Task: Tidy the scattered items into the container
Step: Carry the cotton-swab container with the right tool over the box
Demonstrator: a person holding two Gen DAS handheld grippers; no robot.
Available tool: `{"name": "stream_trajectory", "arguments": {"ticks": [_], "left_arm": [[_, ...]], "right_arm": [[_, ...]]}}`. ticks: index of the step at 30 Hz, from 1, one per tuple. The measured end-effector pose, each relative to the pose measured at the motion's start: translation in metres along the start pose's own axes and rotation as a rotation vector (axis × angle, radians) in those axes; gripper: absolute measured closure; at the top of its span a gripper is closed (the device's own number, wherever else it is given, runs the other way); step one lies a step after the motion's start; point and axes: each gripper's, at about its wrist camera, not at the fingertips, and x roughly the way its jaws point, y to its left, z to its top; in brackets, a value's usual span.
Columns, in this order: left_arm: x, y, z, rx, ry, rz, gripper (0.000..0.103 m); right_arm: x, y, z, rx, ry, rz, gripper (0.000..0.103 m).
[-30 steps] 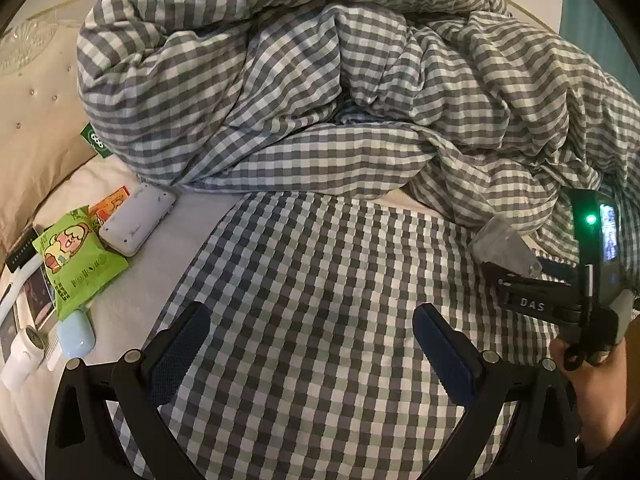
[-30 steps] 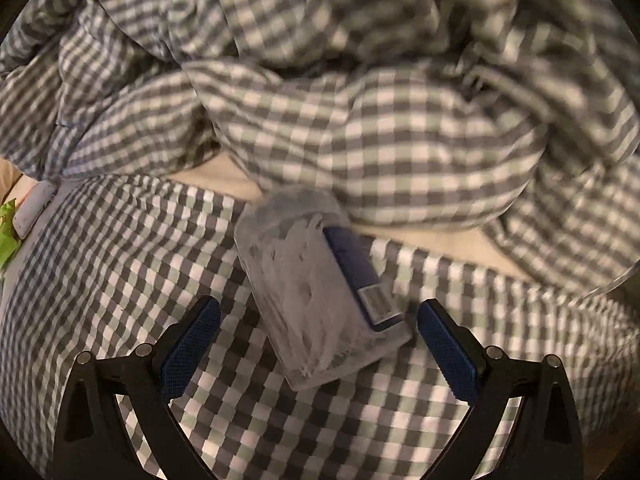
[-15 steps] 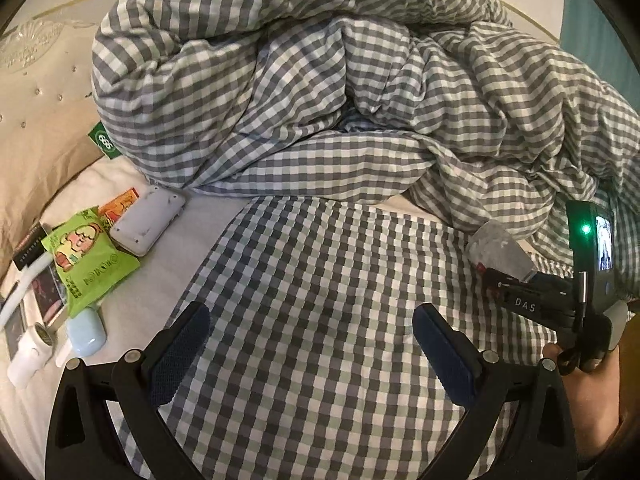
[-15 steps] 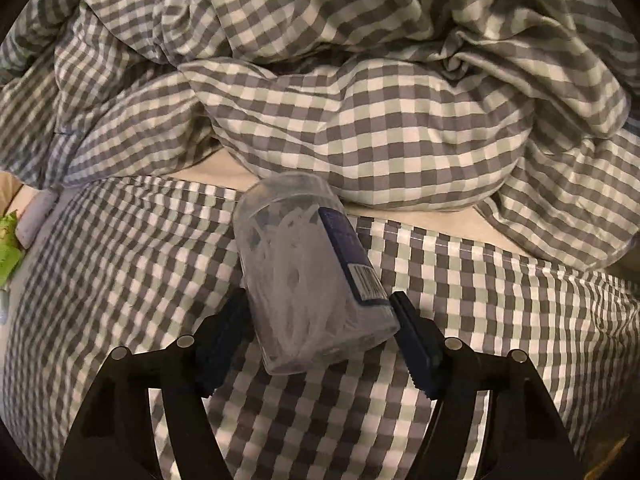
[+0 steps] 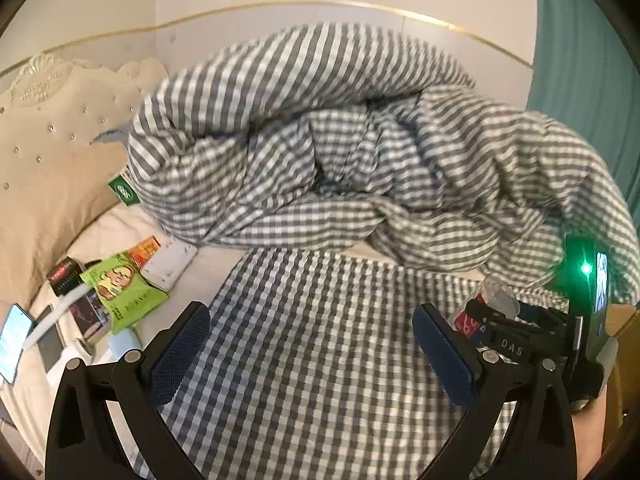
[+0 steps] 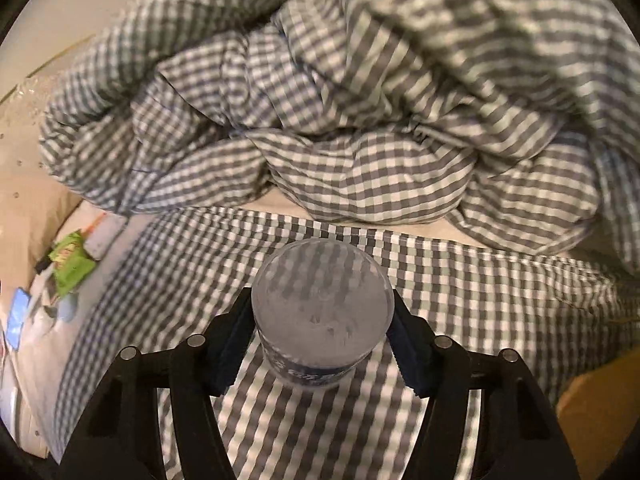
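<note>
My right gripper (image 6: pixel 322 354) is shut on a clear plastic jar (image 6: pixel 322 312) with a dark blue label, lifted above the checked bed sheet (image 6: pixel 480 304). In the left wrist view the right gripper (image 5: pixel 516 340) shows at the right with the jar (image 5: pixel 498 300) in it. My left gripper (image 5: pixel 312 356) is open and empty above the sheet. Scattered at the left lie a green snack packet (image 5: pixel 120 292), a white power bank (image 5: pixel 172 264), an orange packet (image 5: pixel 146 248), a dark box (image 5: pixel 66 276), a phone (image 5: pixel 14 340) and a pale blue case (image 5: pixel 124 342).
A bunched checked duvet (image 5: pixel 340 152) fills the back of the bed. A beige padded headboard (image 5: pixel 44 152) stands at the left. A brown cardboard edge (image 6: pixel 592 412) shows at the lower right, also in the left wrist view (image 5: pixel 624 320). A teal curtain (image 5: pixel 588 40) hangs at the right.
My right gripper closed on the jar and lifted it off the sheet, tipping it end-on to the camera. Both views rose and drew back.
</note>
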Motion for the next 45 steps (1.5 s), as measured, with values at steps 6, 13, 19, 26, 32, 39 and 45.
{"name": "stream_trajectory", "arguments": {"ticks": [6, 13, 19, 26, 32, 39, 45], "left_arm": [[-0.046, -0.011, 0.001, 0.008, -0.048, -0.020, 0.000], [-0.095, -0.028, 0.002, 0.022, -0.101, -0.048, 0.000], [-0.136, -0.059, 0.000, 0.053, -0.147, -0.086, 0.000], [-0.169, -0.105, -0.008, 0.085, -0.172, -0.143, 0.000], [-0.193, -0.152, -0.017, 0.115, -0.184, -0.211, 0.000], [-0.219, -0.200, -0.023, 0.141, -0.208, -0.273, 0.000], [-0.233, -0.242, -0.034, 0.181, -0.215, -0.315, 0.000]], "right_arm": [[-0.063, 0.002, -0.008, -0.002, -0.072, 0.004, 0.040], [-0.140, -0.004, -0.014, -0.005, -0.167, -0.002, 0.040], [-0.204, -0.025, -0.020, 0.013, -0.251, -0.033, 0.040], [-0.272, -0.066, -0.043, 0.039, -0.316, -0.099, 0.040], [-0.319, -0.113, -0.069, 0.081, -0.338, -0.184, 0.040], [-0.365, -0.155, -0.094, 0.117, -0.360, -0.261, 0.040], [-0.394, -0.187, -0.112, 0.152, -0.374, -0.307, 0.040]]}}
